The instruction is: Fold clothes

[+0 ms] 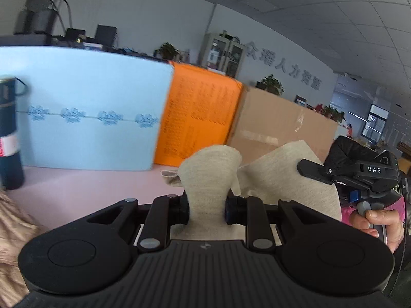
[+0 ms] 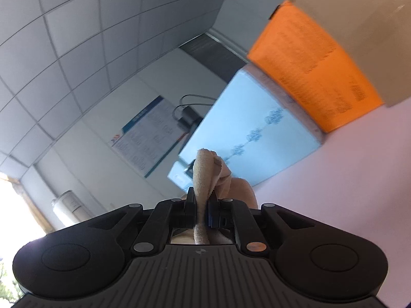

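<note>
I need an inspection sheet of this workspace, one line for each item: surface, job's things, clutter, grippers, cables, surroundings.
Surface: pink tabletop, bare in the middle.
Job's things: beige cloth lifted off the table, held at two places; striped garment lies at the left edge.
Clutter: dark flask stands at the left; blue panel, orange box and cardboard box line the far edge.
Grippers: left gripper shut on the cloth; right gripper shut on a thin fold of it.
Cables: some above the blue panel, blurred.
Surroundings: office, tiled ceiling, cabinet, plants, wall poster.
</note>
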Available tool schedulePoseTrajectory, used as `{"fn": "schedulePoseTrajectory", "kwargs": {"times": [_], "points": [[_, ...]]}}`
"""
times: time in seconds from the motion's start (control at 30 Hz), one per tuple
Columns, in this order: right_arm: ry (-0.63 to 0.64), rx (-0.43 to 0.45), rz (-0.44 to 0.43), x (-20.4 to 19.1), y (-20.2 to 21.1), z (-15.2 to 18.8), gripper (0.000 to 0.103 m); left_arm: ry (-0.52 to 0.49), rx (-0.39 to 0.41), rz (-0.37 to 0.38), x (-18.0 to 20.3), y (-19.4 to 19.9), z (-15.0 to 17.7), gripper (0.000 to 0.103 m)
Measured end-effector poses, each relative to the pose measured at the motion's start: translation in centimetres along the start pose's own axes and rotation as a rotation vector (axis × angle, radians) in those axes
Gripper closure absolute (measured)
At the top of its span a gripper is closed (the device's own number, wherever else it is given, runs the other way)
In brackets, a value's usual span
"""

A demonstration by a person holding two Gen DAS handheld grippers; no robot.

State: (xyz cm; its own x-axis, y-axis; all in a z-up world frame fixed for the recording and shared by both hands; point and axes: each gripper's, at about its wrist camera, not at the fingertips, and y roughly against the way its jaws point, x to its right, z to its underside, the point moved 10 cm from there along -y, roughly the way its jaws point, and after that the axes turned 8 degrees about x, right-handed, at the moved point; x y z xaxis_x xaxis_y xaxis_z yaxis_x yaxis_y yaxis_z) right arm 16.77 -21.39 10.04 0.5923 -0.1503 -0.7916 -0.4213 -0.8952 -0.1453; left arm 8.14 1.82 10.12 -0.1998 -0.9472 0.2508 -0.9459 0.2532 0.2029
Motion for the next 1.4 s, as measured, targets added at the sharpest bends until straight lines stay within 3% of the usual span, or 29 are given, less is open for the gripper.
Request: {"fn": "schedulePoseTrajectory", "kwargs": {"times": [0.2, 0.3, 0.33, 0.37, 0.4, 0.43, 0.47, 0.53, 0.6, 0.67, 0.7, 0.77, 0.87, 0.93, 1.0, 1.1, 1.23, 1.4], "points": [[-0.079, -0.179, -0.159, -2.6, -13.4, 6.1, 0.095, -0.012, 0.048, -0.306, -10.3, 9.2, -1.6, 0.084], [-0.105, -0.278, -0.116, -0.4, -20.2, 10.9, 0.093, 0.02, -0.002, -0.515, -17.1, 11.7, 0.6, 0.079], [-0.079, -0.3, -0.06, 0.9, -21.9, 12.4, 0.091, 0.03, -0.039, -0.6, -19.5, 12.1, 1.9, 0.069], [-0.033, -0.317, 0.019, 2.5, -23.3, 13.8, 0.084, 0.033, -0.069, -0.692, -21.6, 12.7, 3.1, 0.061], [0.033, -0.318, 0.105, 4.0, -23.9, 14.8, 0.076, 0.032, -0.081, -0.776, -23.4, 13.5, 4.1, 0.044], [0.099, -0.307, 0.176, 5.3, -24.0, 15.4, 0.058, 0.033, -0.068, -0.836, -24.4, 14.5, 4.8, 0.028], [0.17, -0.289, 0.233, 6.4, -23.7, 15.8, 0.046, 0.037, -0.031, -0.877, -24.8, 15.9, 5.4, 0.021], [0.275, -0.26, 0.287, 7.6, -22.1, 16.0, 0.032, 0.049, 0.042, -0.952, -25.2, 18.5, 6.5, 0.017], [0.333, -0.255, 0.296, 7.8, -19.5, 16.2, 0.022, 0.071, 0.108, -0.966, -22.7, 19.5, 7.4, 0.017], [0.375, -0.255, 0.269, 7.1, -16.7, 16.6, 0.015, 0.089, 0.166, -0.922, -19.6, 19.7, 8.4, 0.012], [0.392, -0.259, 0.256, 6.7, -15.4, 16.9, 0.012, 0.094, 0.184, -0.905, -18.1, 19.7, 9.0, 0.0], [0.42, -0.277, 0.232, 5.7, -13.1, 17.8, 0.003, 0.058, 0.193, -0.931, -15.8, 19.1, 9.8, 0.0], [0.472, -0.346, 0.218, 4.3, -11.1, 20.2, 0.002, -0.066, 0.171, -0.997, -13.1, 17.1, 10.4, 0.0], [0.551, -0.396, 0.212, 3.1, -10.5, 21.9, 0.001, -0.135, 0.101, -1.029, -12.3, 15.3, 10.9, 0.0], [0.648, -0.393, 0.189, 1.8, -9.9, 22.8, 0.0, -0.163, 0.075, -1.048, -11.4, 14.3, 11.1, 0.0], [0.762, -0.364, 0.158, 0.2, -9.8, 23.6, 0.0, -0.145, 0.068, -1.068, -10.5, 13.7, 11.7, 0.0], [0.777, -0.438, 0.152, 0.1, -10.1, 25.4, 0.0, -0.117, 0.05, -1.11, -9.6, 13.0, 12.6, 0.0], [0.842, -0.447, 0.155, -0.3, -10.3, 26.5, 0.0, -0.129, 0.025, -1.148, -8.8, 12.2, 13.3, 0.0]]}}
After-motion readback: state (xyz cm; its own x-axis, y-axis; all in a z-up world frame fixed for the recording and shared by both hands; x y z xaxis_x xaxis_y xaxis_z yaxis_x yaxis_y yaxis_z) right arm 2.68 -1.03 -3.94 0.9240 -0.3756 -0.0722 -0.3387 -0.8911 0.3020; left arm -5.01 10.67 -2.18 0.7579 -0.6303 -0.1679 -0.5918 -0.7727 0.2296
